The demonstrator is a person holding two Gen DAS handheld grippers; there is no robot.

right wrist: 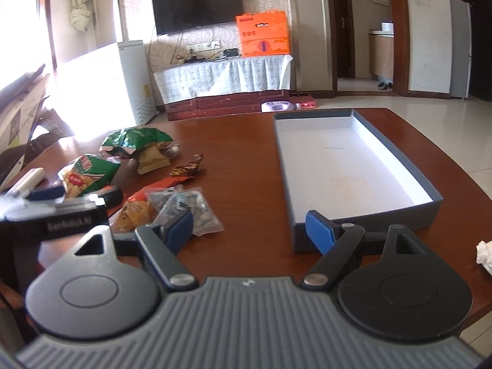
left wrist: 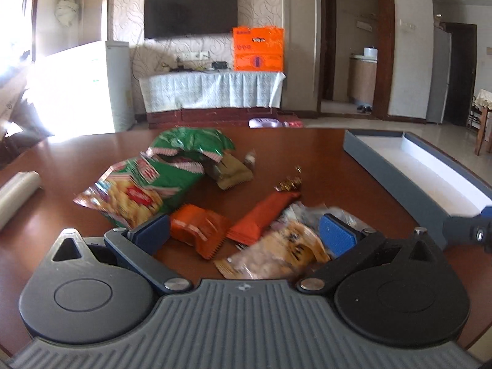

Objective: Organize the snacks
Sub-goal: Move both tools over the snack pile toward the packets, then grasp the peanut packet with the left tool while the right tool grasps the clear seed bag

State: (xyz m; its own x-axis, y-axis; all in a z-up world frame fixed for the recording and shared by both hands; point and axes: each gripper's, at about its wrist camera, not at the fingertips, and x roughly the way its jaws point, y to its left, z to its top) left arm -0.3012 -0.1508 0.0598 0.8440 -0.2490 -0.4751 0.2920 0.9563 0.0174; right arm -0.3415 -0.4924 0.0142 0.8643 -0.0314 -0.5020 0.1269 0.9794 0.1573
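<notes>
A heap of snack packets lies on the brown table: two green bags, a long orange bar, a small orange packet, a clear and yellow packet and a tan packet. My left gripper hangs open just over the orange packets, nothing pressed between its blue pads. To the right stands a shallow grey box with a white inside, holding nothing. My right gripper is open above bare table between the heap and the box's near corner.
A clear roll lies at the table's left edge. A crumpled white tissue sits at the right edge. Beyond the table are a wall TV, a covered cabinet with an orange carton and a white appliance.
</notes>
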